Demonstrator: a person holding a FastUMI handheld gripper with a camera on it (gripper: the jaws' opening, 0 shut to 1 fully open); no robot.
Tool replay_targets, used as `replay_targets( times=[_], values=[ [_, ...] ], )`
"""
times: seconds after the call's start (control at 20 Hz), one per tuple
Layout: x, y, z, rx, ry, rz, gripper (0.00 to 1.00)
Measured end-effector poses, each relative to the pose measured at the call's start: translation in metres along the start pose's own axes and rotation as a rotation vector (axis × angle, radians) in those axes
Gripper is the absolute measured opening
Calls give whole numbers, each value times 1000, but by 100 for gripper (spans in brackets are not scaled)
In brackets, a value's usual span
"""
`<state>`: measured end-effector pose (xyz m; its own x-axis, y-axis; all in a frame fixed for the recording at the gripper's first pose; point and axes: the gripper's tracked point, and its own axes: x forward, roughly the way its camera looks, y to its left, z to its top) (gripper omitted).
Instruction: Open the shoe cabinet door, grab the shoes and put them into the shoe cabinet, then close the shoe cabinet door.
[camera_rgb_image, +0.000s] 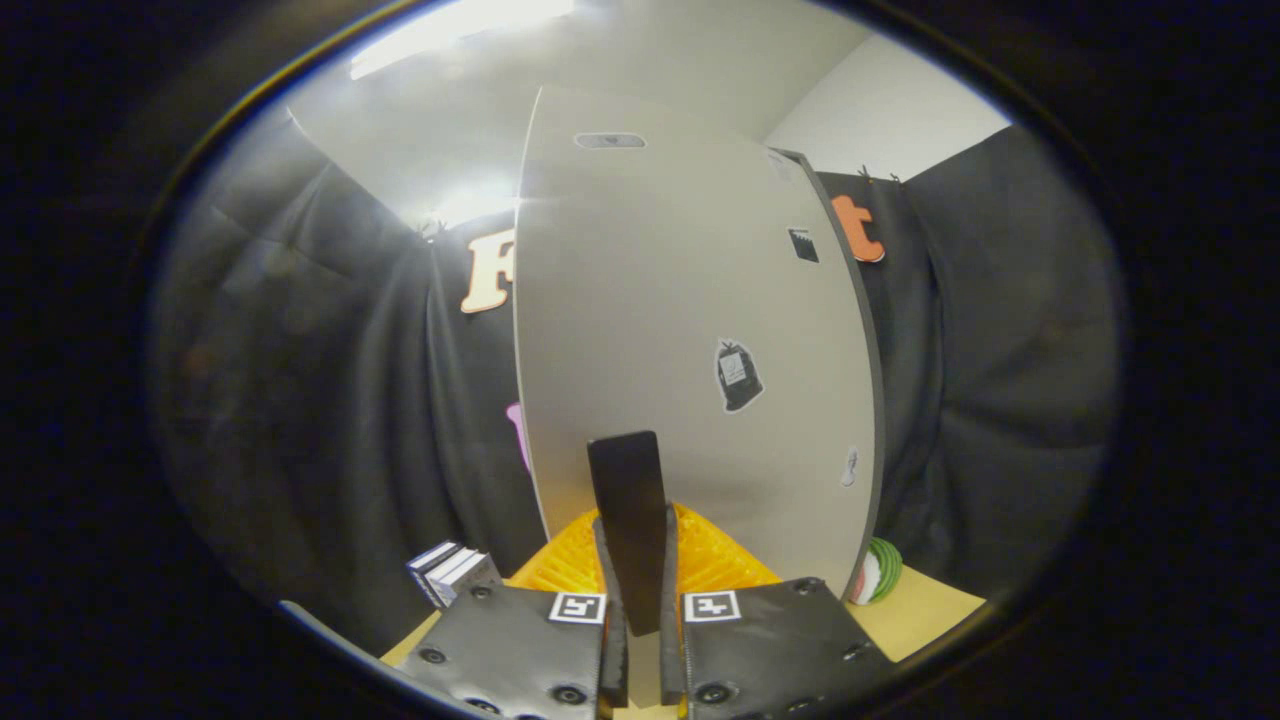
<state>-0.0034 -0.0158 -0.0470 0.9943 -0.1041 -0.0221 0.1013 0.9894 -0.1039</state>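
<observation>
The shoe cabinet door (690, 330) is a tall pale grey panel with a few small stickers, standing right in front of me. Its dark side edge (868, 330) shows along the right. A flat black handle (625, 475) sticks up from the door's lower part. My gripper (637, 530) is shut on this handle, with one finger pressing on each side of it. No shoes can be made out from here.
An orange ribbed object (715, 560) lies just beyond the fingers, at the foot of the door. A small stack of books (452, 572) stands to the left on the wooden tabletop (925, 610). A green, white and red round thing (878, 572) sits by the door's right corner.
</observation>
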Motion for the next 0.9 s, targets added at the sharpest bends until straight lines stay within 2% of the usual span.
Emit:
replay_targets(
  times=[0.35,0.9],
  values=[
    [-20,-16,8,-31,-14,48,14],
    [-71,-86,18,-11,-3,79,13]
  ],
)
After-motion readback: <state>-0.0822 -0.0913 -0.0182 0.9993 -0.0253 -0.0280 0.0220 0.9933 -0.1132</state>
